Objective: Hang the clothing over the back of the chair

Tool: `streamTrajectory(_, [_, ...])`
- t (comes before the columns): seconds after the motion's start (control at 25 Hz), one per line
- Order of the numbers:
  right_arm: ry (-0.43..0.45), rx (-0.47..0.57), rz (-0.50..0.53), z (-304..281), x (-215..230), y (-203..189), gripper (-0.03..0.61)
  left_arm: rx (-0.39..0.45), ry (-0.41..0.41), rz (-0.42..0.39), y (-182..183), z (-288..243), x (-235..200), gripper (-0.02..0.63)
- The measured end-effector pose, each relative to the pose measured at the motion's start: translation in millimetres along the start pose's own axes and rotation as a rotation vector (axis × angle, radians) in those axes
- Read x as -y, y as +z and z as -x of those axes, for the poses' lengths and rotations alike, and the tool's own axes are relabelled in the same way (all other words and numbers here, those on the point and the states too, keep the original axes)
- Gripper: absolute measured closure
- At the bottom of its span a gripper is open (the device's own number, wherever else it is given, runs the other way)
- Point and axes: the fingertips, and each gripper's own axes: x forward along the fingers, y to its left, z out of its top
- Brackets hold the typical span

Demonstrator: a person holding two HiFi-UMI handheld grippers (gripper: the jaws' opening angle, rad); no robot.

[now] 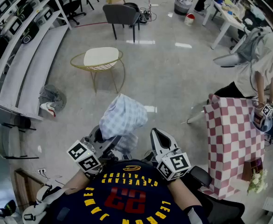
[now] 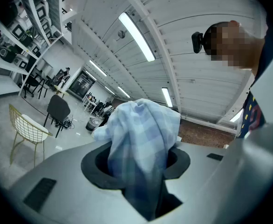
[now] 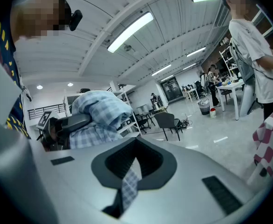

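Shirt (image 1: pixel 123 116) bunched, clamped in left gripper (image 2: pixel 137 164); right gripper (image 3: pixel 129 178) pinches thin edge. Spread grippers apart to open it, carry to chair (image 1: pixel 100 59), drape over back.

I held both tools close in front of my chest, side by side, pointing away from me and roughly level. My left tool (image 1: pixel 98 135) was clamped on a thick bunch of the clothing (image 1: pixel 123 115), while my right tool (image 1: pixel 159 139) pinched a thin strip of it between nearly closed jaws.
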Motion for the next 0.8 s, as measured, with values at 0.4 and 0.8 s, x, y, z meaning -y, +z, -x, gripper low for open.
streamTrajectory(0.4, [0.000, -0.005, 0.010, -6.2, -11.7, -2.5, 0.571, 0.014, -0.003, 0.010, 4.7, 11.4, -6.9, 0.433])
streamTrajectory(0.8, [0.009, -0.010, -0.006, -28.6, -50.8, -12.4, 0.569, 0.074, 0.021, 0.010, 29.0, 58.7, -38.0, 0.434])
